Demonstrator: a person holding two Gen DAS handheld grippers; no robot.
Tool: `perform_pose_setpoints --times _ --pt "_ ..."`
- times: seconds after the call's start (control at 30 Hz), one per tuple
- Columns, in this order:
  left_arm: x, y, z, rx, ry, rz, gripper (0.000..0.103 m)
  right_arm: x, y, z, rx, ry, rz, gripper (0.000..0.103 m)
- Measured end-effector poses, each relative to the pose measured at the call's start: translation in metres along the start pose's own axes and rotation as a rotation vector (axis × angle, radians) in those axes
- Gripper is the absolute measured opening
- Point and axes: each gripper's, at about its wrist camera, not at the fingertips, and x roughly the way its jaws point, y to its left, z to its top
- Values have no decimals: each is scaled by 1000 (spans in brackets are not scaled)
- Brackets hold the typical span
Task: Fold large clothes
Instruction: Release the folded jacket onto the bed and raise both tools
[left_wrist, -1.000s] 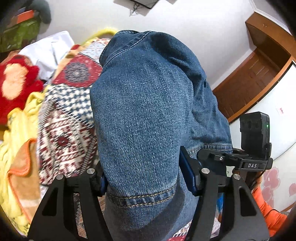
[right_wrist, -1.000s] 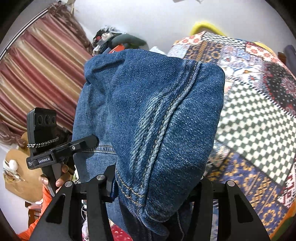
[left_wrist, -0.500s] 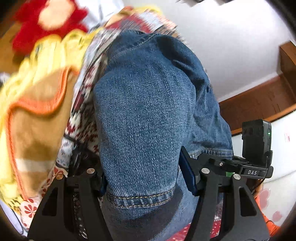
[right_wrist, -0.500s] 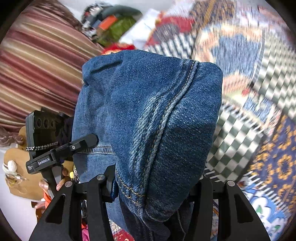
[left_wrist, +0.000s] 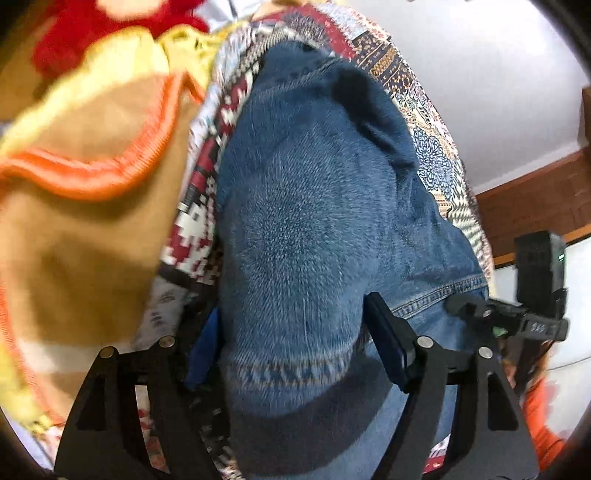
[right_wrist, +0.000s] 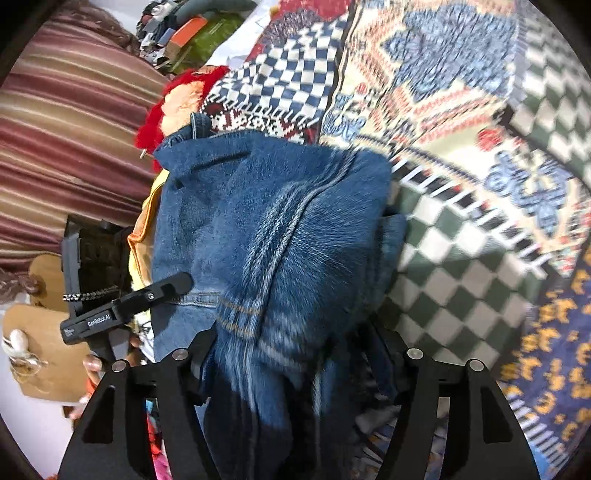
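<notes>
Both views tipped down: jeans (left_wrist: 314, 229) over patchwork bedspread (right_wrist: 461, 155), wall gone

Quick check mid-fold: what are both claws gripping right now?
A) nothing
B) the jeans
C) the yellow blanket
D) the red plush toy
B: denim of the jeans bunches between the fingers of the left claw and of the right claw.

- We count one pair of blue jeans (left_wrist: 314, 229), bunched up.
- We count two grippers: the left gripper (left_wrist: 295, 343) and the right gripper (right_wrist: 295, 350), each clamped on denim.
- We see one patchwork bedspread (right_wrist: 461, 155).
- We see one tan blanket with orange trim (left_wrist: 74, 206).
- We see one red plush toy (right_wrist: 159, 114).
- We see one striped curtain (right_wrist: 66, 129).
</notes>
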Motion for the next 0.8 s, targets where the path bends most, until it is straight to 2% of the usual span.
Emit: perform_pose_setpoints --times 0.17,0.33,0.4,0.5,0.6,0.7,0.8 --pt "-31 -16 -15 84 -71 127 75 -36 16 -10 -78 -61 -111 64" --pt "-46 -47 -46 215 -102 202 75 -64 47 -34 -208 -170 -182 65" --pt "-43 -57 -60 263 -102 238 76 -62 56 -47 -263 -162 -199 65" --pt "-28 -71 -72 319 -105 316 80 -42 61 -61 -327 -97 -242 65" --pt "-28 -69 -87 311 -121 360 90 -31 52 -76 -338 -85 -266 66" --pt "-29 -56 -96 252 -114 336 91 -37 41 -83 -299 -90 -237 73" --pt "-36 -48 -109 206 -99 312 91 -48 28 -92 -271 -89 -234 74"
